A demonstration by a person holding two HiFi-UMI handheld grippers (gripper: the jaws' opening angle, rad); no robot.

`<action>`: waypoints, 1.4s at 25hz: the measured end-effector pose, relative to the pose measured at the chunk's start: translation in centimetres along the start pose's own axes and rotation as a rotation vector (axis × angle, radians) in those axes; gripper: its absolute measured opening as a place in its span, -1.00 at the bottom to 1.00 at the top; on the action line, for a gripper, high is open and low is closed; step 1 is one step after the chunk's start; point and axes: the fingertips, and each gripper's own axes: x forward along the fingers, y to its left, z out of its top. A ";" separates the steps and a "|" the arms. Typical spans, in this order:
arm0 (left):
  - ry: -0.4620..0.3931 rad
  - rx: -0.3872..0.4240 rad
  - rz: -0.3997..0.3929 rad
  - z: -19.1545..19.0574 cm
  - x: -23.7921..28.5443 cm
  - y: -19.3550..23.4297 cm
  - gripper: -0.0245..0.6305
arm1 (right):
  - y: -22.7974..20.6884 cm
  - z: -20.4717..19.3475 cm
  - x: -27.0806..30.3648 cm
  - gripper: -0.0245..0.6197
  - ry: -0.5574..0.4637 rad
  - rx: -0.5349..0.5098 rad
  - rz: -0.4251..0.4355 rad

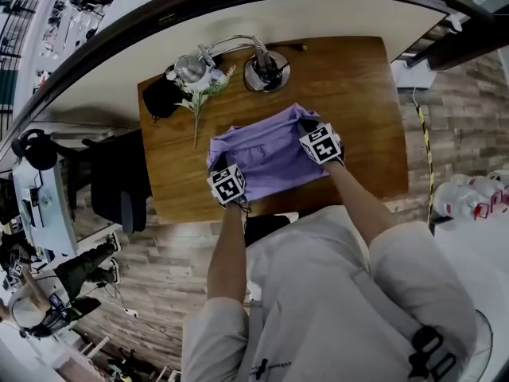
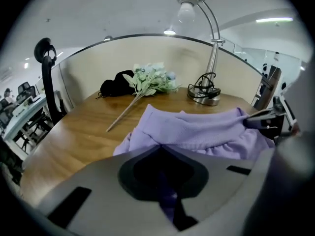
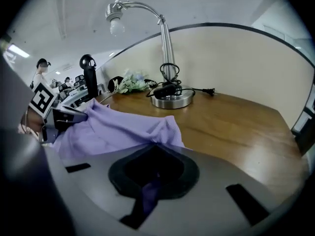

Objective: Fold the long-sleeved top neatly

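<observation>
Head view: lilac knit long-sleeved top (image 1: 266,157) bunched on brown wooden surface (image 1: 358,94), my left tongs (image 1: 216,165) at its near-left edge, right tongs (image 1: 307,126) at its far-right corner. Left gripper view: tongs clenched on its cloth. Right gripper view: same, cloth pinched.

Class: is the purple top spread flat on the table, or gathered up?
Gathered: the purple top bunches, creased, between left gripper and right gripper, both shut on it.
</observation>
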 end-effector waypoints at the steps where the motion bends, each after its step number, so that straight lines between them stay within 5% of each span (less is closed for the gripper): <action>1: -0.017 -0.015 -0.010 0.2 -0.2 0.2 -0.85 | -0.3 0.3 -0.2 -0.90 -0.011 0.046 0.006; 4: -0.097 -0.048 -0.050 1.6 -1.3 0.1 -0.85 | -1.7 1.7 -2.3 -0.90 -0.128 0.170 -0.007; 7: -0.207 -0.075 -0.074 3.2 -3.7 -0.8 -0.85 | -5.8 1.6 -7.0 -0.90 -0.295 0.280 -0.167; 12: -0.264 -0.051 -0.159 3.8 -5.7 -6.7 -0.85 | -7.3 -2.6 -10.3 -0.90 -0.270 0.387 -0.177; 15: -0.228 -0.051 -0.198 3.2 -4.8 -10.0 -0.85 | -5.7 -3.2 -10.0 -0.90 -0.260 0.420 -0.085; 19: -0.115 -0.010 -0.234 0.9 -3.8 -12.7 -0.85 | -3.8 -3.6 -8.2 -0.63 -0.235 0.434 -0.005; 21: -0.066 0.005 -0.248 -0.1 -3.4 -13.6 -0.85 | -3.7 -3.9 -7.4 -0.36 -0.200 0.430 0.005; 24: -0.029 0.021 -0.260 -0.9 -3.5 -14.3 -0.85 | -4.6 -4.6 -6.6 -0.21 -0.142 0.376 -0.041; 27: -0.015 0.044 -0.257 -0.9 -3.6 -14.8 -0.85 | -4.4 -4.4 -5.9 -0.12 -0.126 0.386 0.008; 33: 0.132 0.082 -0.215 -4.0 -2.0 -15.2 -0.85 | -2.4 -5.1 -4.9 -0.49 -0.019 0.250 0.040; 35: 0.144 0.067 -0.221 -4.2 -1.8 -15.1 -0.85 | -2.3 -5.5 -4.8 -0.67 -0.005 0.285 0.042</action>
